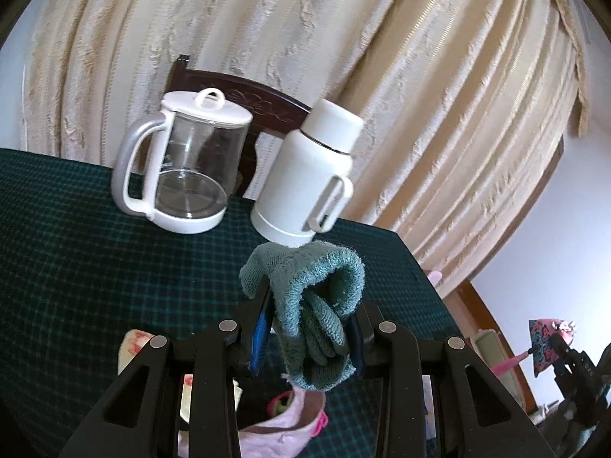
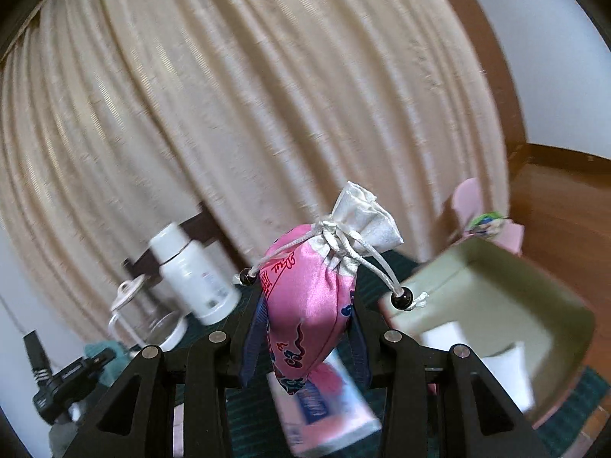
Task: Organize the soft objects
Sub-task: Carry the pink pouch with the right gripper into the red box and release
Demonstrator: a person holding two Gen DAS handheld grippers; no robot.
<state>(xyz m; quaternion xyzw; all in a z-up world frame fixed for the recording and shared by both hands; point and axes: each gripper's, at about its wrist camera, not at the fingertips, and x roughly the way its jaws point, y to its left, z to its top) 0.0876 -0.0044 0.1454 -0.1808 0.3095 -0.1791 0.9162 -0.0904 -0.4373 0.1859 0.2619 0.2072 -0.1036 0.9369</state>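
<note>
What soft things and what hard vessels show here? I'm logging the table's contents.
Soft: 4, namely green sock, pink sock, cream sock, pink pouch.
Vessels: 2, namely kettle, flask.
Total: 6.

pink pack under pouch – motion-blurred, print unreadable, partly hidden
</note>
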